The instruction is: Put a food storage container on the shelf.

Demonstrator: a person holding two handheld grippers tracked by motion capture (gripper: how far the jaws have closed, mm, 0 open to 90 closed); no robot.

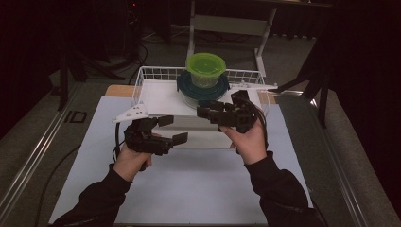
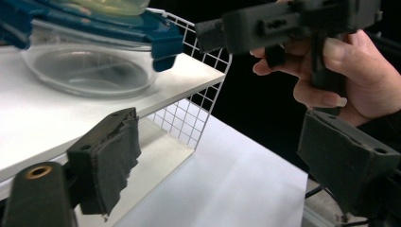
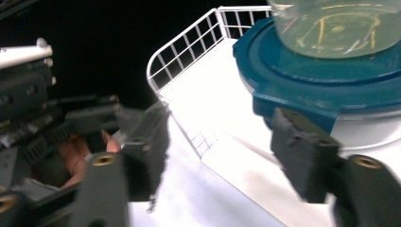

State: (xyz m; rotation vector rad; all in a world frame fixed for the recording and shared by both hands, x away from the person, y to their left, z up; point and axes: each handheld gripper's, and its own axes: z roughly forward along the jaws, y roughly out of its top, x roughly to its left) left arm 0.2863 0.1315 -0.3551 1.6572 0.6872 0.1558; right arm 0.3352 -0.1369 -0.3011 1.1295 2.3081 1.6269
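Left gripper (image 1: pixel 172 129) wide, empty | right gripper (image 1: pixel 204 109) parted, empty, beside blue-lidded bowl (image 1: pixel 203 90) | approach level, clear lid tab.

The high view is dim overall; the room beyond the table (image 1: pixel 189 189) is nearly black, and light falls from above onto the pale tabletop and the white shelf (image 1: pixel 161 97). In the right gripper view the shelf glares to blown-out white, and the near jaws are smeared by motion blur. In the left gripper view the near jaws are soft and the glass container (image 2: pixel 90 66) throws grey shadows.
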